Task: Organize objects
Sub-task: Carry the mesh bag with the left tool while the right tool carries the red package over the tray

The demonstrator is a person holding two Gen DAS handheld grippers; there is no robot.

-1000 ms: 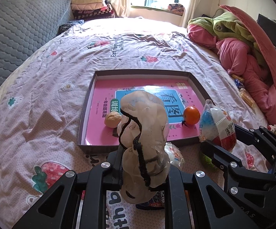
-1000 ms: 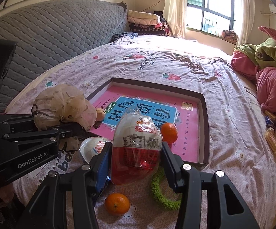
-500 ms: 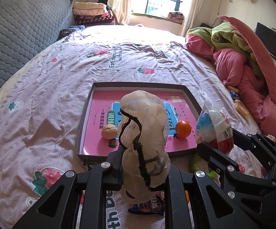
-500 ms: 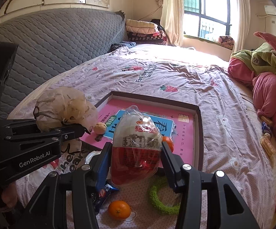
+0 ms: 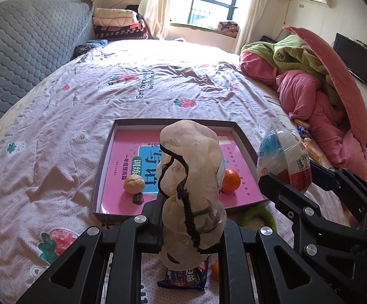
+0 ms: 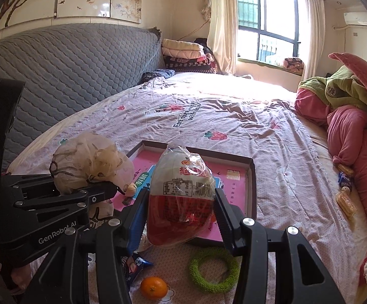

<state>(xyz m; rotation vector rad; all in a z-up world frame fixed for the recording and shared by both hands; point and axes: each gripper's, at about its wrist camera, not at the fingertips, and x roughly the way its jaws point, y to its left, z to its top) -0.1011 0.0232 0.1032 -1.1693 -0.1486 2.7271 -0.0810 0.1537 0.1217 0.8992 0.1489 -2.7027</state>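
- Left wrist view: the left gripper [image 5: 191, 217] is clamped tight on a beige mesh pouch [image 5: 189, 177] with a black drawstring, at lower centre of the frame.
- Right wrist view: the right gripper [image 6: 181, 202] grips a clear-wrapped red-and-white snack pack [image 6: 181, 195], frame centre.
- Behind both, mid-frame, a shallow box tray [image 5: 244, 139] lies on the bedsheet [image 5: 56, 131], holding a walnut [image 5: 133, 183] and an orange [image 5: 230, 176].
- Bottom of the right view: a green ring [image 6: 212, 269], a second orange [image 6: 153, 288] and a blue wrapper [image 6: 132, 266] on the sheet.

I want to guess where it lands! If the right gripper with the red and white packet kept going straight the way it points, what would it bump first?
Probably the tray, on its pink floor just beyond the packet held in the right gripper; depth is unclear.
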